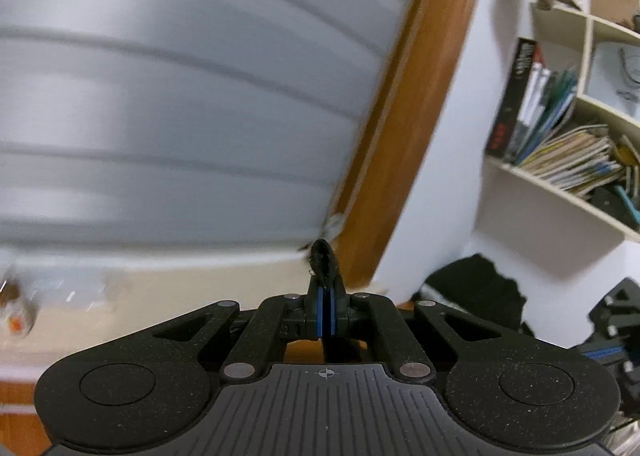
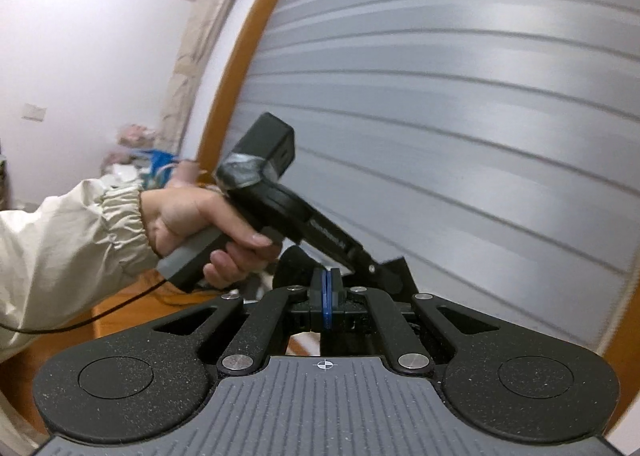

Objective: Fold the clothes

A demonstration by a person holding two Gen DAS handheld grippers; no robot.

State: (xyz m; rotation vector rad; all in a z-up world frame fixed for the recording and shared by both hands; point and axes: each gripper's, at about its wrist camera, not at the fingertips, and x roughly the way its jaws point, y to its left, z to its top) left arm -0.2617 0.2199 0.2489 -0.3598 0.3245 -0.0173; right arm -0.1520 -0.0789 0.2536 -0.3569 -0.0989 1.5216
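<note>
A bit of the black garment point(image 1: 322, 256) pokes out between the blue pads of my left gripper point(image 1: 325, 279), which is shut on it. More of the same black cloth point(image 1: 476, 288) hangs lower right, towards my right gripper's body point(image 1: 612, 320) at the frame edge. In the right wrist view my right gripper point(image 2: 327, 276) is shut, and black cloth point(image 2: 296, 262) bulges at its tips. Just beyond it a hand point(image 2: 188, 216) in a cream sleeve holds the left gripper point(image 2: 378, 267), which pinches a black corner point(image 2: 396, 270).
A grey slatted shutter point(image 1: 180, 96) in an orange wooden frame point(image 1: 408, 104) fills the background close ahead. A shelf of books point(image 1: 560, 144) is on the white wall to the right. A thin black cable point(image 2: 100, 316) trails below the sleeve. Both views are motion-blurred.
</note>
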